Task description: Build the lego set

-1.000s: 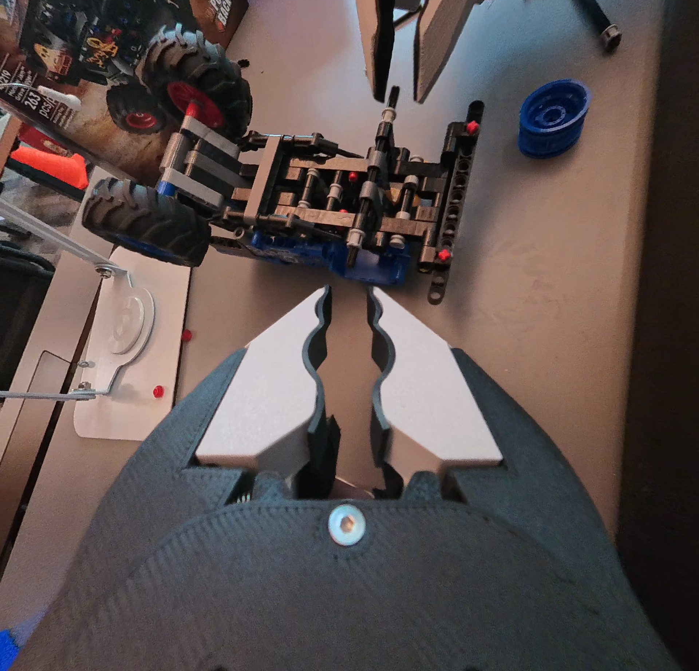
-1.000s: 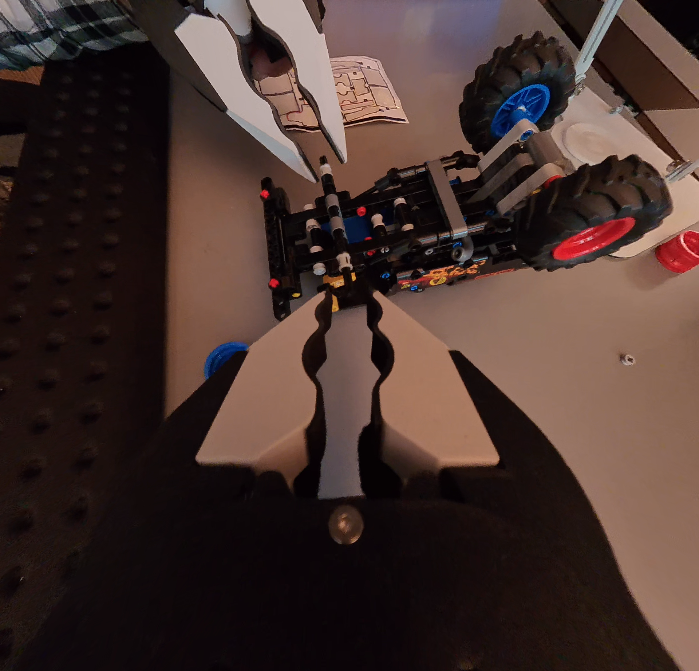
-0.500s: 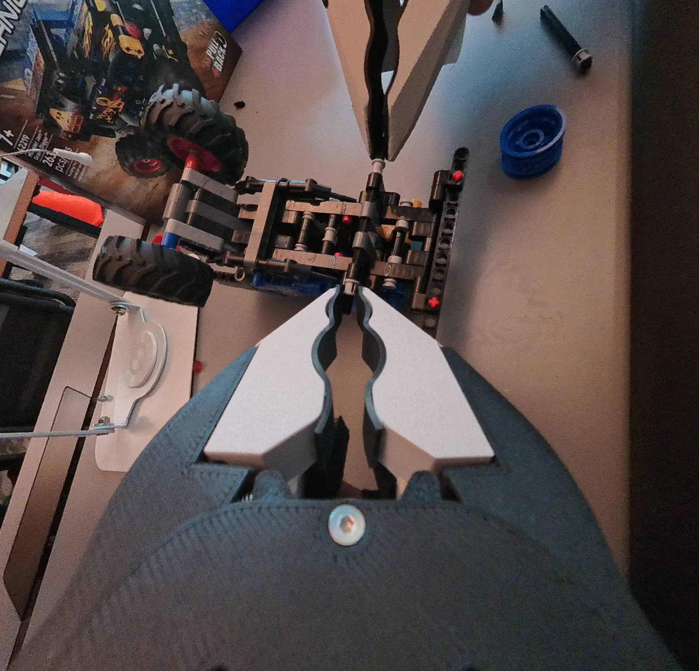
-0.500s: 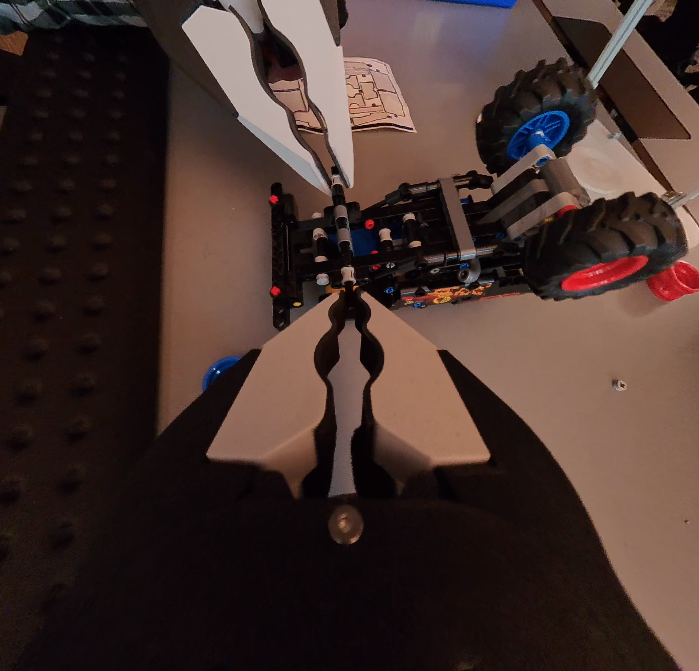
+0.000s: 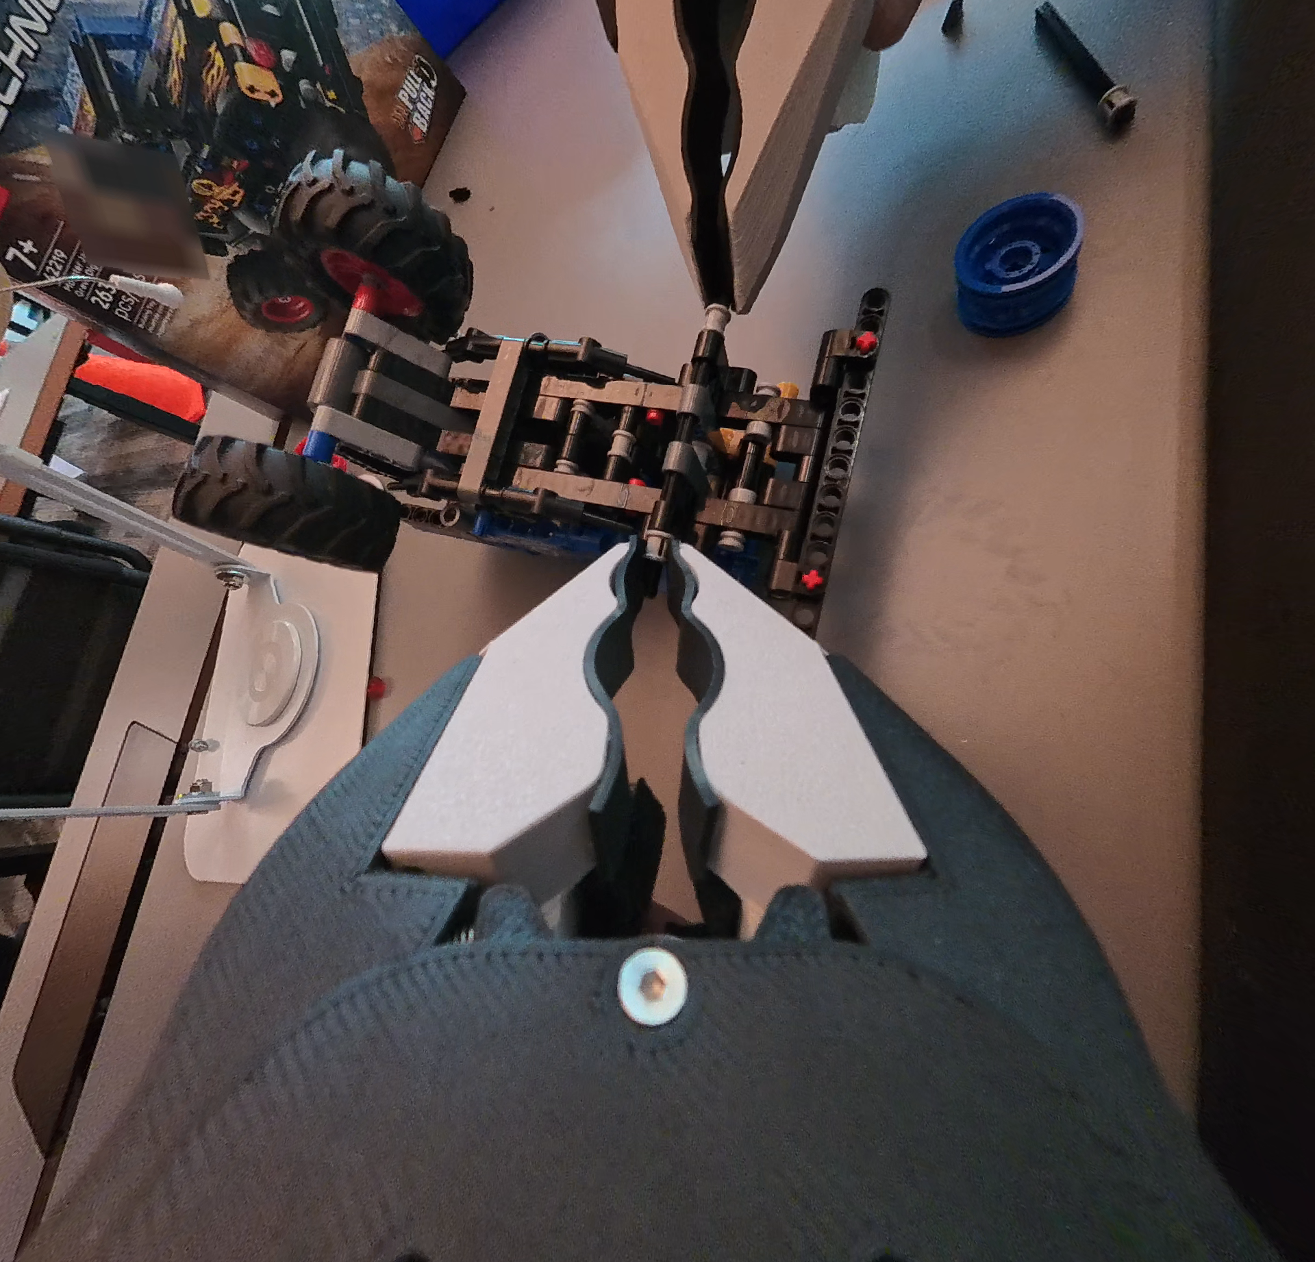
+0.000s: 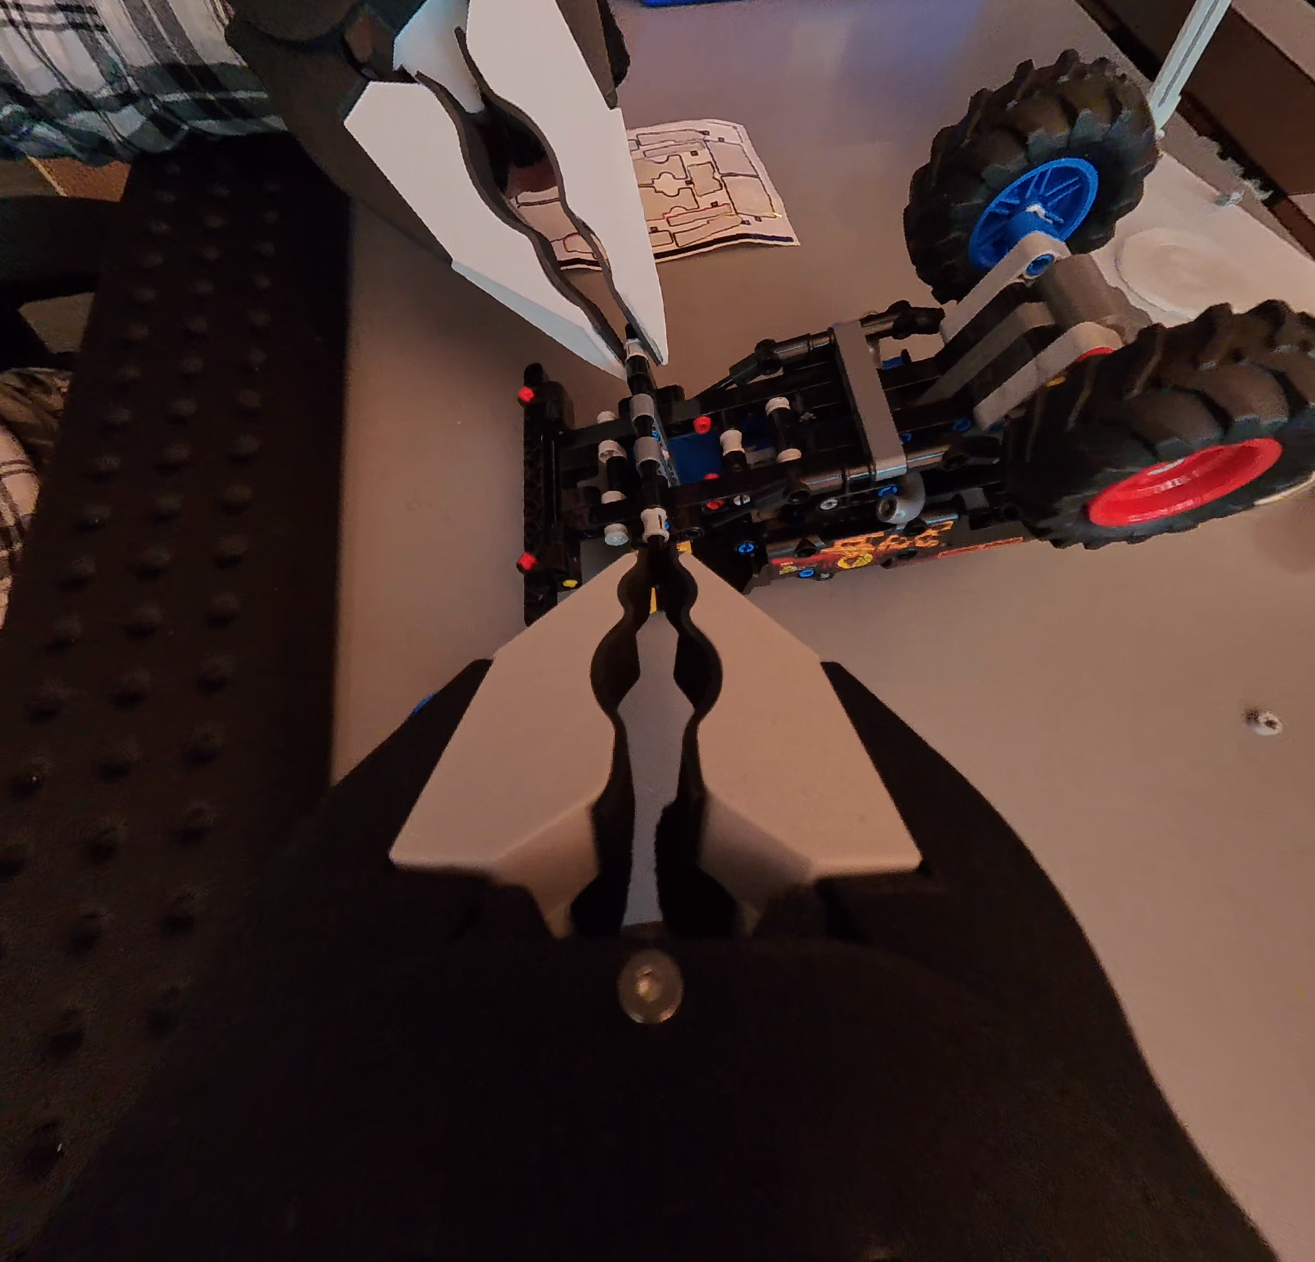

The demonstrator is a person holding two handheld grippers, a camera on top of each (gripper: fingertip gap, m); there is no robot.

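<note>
Loose blue rim (image 5: 1019, 263) and set box (image 5: 213, 124) flanking chassis (image 5: 626, 459) on tabletop (image 5: 996, 658).
Left tongs (image 5: 651, 562) and right tongs (image 6: 658, 562) pinching opposite ends of black axle (image 5: 679, 445), crosswise to chassis length.

Lego truck chassis (image 5: 640, 459) lies on the grey table (image 5: 996, 658), black beams with grey cross-pieces and blue underside. Relative to the chassis: two big knobbly tyres mounted at one end, one on a red hub (image 6: 1181, 487), one on a blue hub (image 6: 1032, 210). At the opposite end, a black perforated beam (image 5: 840, 445) with red pins. A black axle (image 5: 683, 438) crosses the chassis near that beam (both tips pinched). A loose blue wheel rim (image 5: 1017, 263) sits beyond the beam, apart.
</note>
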